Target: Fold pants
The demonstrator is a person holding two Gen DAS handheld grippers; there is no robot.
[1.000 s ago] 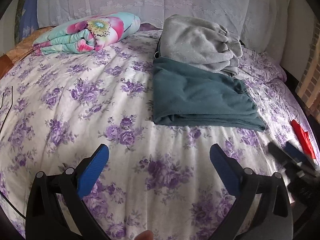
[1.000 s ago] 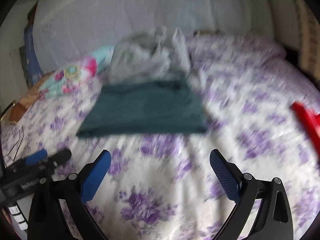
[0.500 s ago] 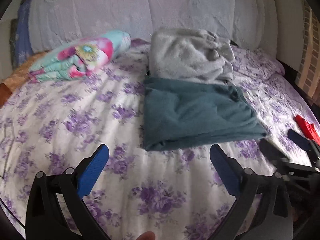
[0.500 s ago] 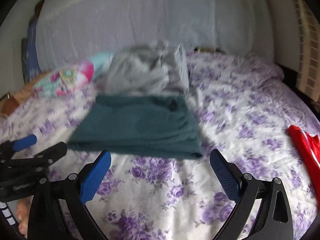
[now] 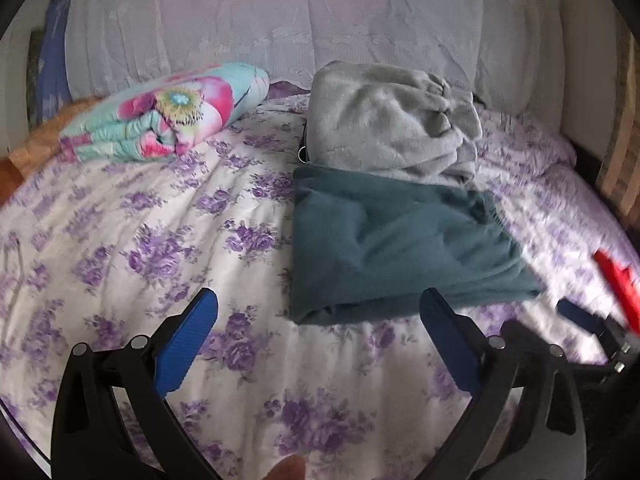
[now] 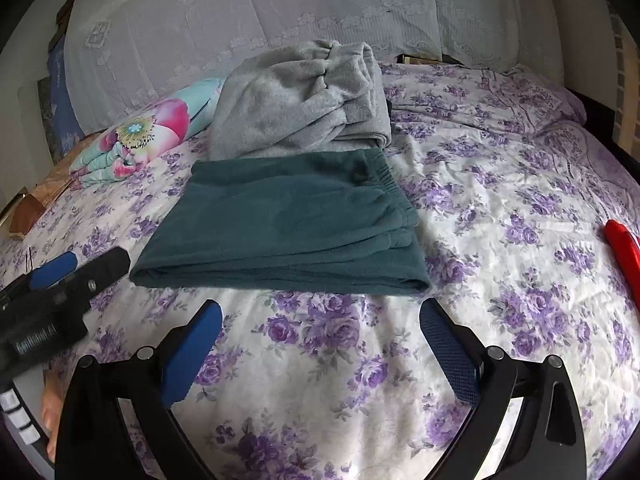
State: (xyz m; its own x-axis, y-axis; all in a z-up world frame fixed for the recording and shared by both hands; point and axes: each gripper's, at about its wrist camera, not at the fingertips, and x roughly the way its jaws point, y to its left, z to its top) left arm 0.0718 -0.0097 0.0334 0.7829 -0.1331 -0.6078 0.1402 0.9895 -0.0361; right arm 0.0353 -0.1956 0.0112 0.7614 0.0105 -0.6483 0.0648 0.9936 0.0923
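Two grippers, left gripper (image 5: 318, 312) and right gripper (image 6: 320, 320), hovered spread and empty above a floral bedspread (image 6: 500, 208), just before folded teal pants (image 6: 280, 220) touching a gray garment (image 6: 304, 96).

The teal-green fleece pants (image 6: 280, 220) lie folded into a flat rectangle on the bed, the layered fold edge toward the cameras and the gathered elastic waistband at the far right corner. Their far edge is tucked under a bundled grey fleece garment (image 6: 304, 100), which sits just behind and partly on them; in the left wrist view the same teal-green fleece pants (image 5: 396, 240) show slightly rumpled layers along the right side
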